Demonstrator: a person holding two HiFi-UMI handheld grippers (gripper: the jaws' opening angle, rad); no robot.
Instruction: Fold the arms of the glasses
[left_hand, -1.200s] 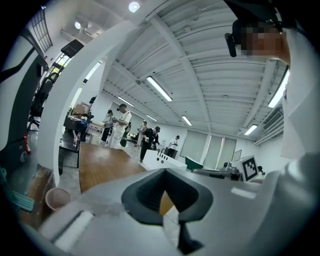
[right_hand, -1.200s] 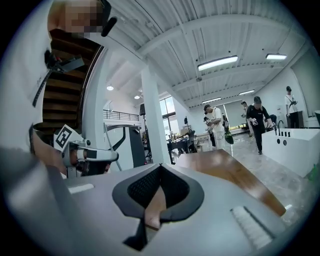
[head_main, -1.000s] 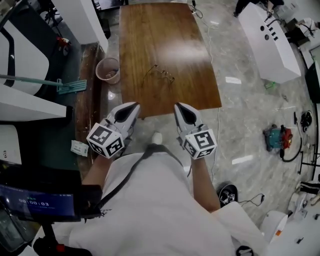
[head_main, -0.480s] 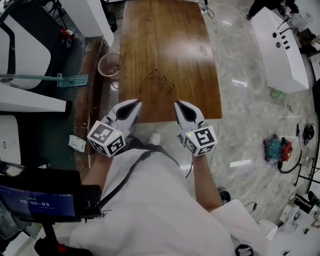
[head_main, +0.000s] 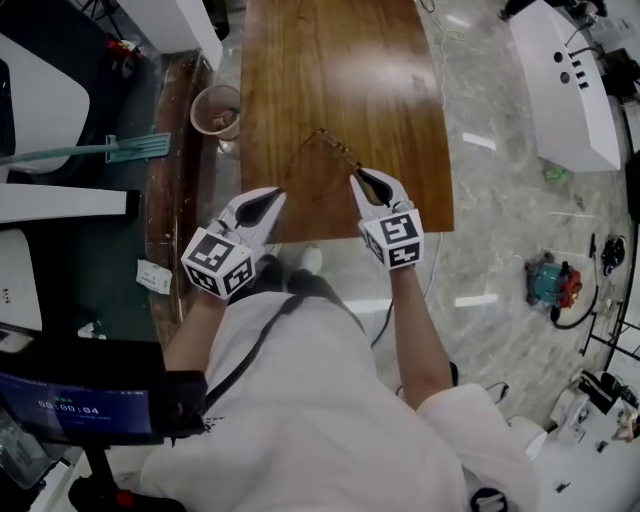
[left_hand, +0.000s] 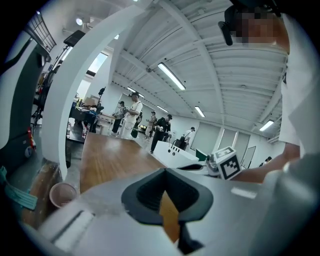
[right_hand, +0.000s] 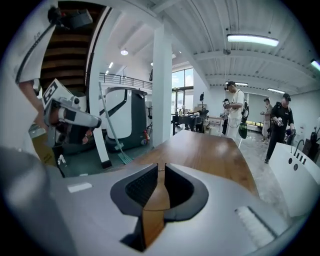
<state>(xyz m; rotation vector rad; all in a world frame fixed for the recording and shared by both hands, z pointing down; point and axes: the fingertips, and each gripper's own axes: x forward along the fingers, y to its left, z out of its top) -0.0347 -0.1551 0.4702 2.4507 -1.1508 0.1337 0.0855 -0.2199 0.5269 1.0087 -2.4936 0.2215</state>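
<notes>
Thin wire-framed glasses (head_main: 333, 146) lie on the brown wooden table (head_main: 340, 70) with both arms spread open. My right gripper (head_main: 358, 176) hangs over the table just short of the right arm's end, and touch cannot be told. Its jaws have just been opening and stand slightly apart (right_hand: 161, 168), with nothing clearly between them. My left gripper (head_main: 273, 195) sits over the table's near edge, below and left of the glasses. Its tips meet in the left gripper view (left_hand: 164, 172), and it holds nothing.
A pink bucket (head_main: 215, 108) and a green-headed mop (head_main: 130, 148) are on the floor left of the table. A white counter (head_main: 565, 80) stands to the right, with a teal and red machine (head_main: 548, 282) on the floor. Several people stand far beyond the table.
Both grippers moved forward from in front of the table to over its near edge. The right one went farther, up to the glasses' right arm.
</notes>
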